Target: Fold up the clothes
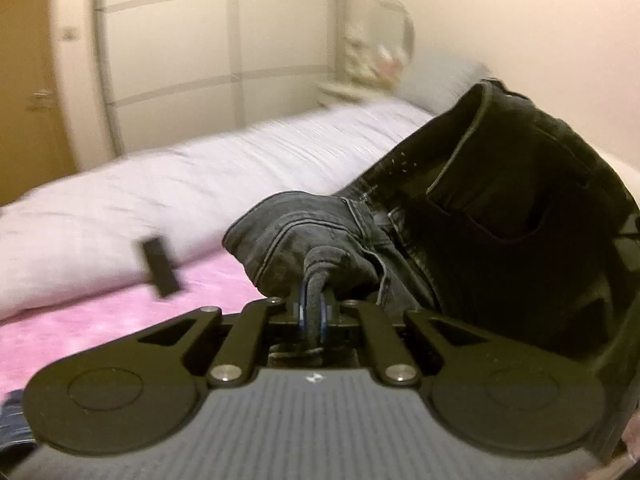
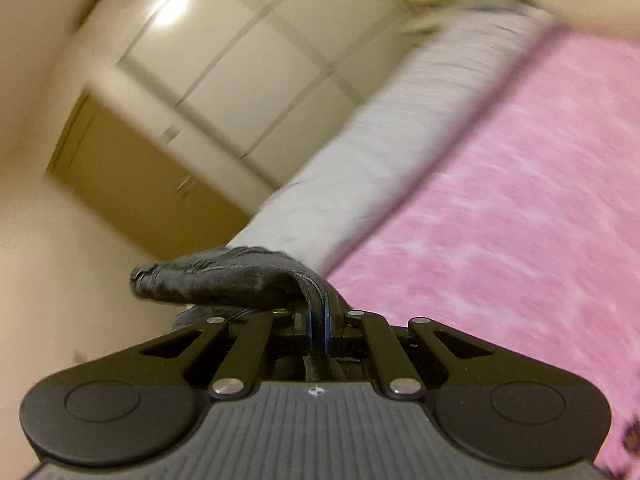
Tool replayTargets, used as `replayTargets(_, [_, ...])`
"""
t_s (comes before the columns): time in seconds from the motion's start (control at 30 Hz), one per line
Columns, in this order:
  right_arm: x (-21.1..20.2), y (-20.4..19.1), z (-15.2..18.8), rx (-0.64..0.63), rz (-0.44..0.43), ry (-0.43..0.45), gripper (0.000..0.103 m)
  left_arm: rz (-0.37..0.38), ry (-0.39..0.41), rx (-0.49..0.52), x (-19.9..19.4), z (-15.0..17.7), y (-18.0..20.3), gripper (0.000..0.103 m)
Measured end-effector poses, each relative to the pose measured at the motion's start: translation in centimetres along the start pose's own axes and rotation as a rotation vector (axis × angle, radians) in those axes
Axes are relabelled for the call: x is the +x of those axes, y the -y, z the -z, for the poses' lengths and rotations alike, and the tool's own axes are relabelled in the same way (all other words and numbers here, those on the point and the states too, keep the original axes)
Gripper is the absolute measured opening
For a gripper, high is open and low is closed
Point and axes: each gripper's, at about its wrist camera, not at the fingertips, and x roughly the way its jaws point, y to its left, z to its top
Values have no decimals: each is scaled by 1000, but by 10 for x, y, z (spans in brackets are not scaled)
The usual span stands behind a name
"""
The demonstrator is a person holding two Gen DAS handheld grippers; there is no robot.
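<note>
The bed (image 1: 100,216) fills the middle of both views, its pink blanket (image 2: 520,200) running across the lower left of the left view and the whole right side of the right view, with a pale striped duvet (image 1: 240,168) bunched along the far edge. The wardrobe (image 1: 216,44) stands behind, upper middle.

The black jeans (image 1: 500,200) hang in the air on the right of the left view, waistband and pocket showing, off the blanket. My left tool (image 1: 314,312) is clenched on a fold of their denim, bottom centre. My right tool (image 2: 318,320) is clenched on another edge of the same jeans, which drapes over to the left of the pads.

Both views are smeared, so I judge I am swinging the jeans out to spread them. To do it well I should keep both grips firm, hold the two edges level and taut, and lay the cloth flat on the pink blanket before making any fold.
</note>
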Motion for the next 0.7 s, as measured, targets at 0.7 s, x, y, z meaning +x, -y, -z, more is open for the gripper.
replayTargets(0.7, [-81,230,-43,359,240,184,5,329,-53,339,225,-113,238,3])
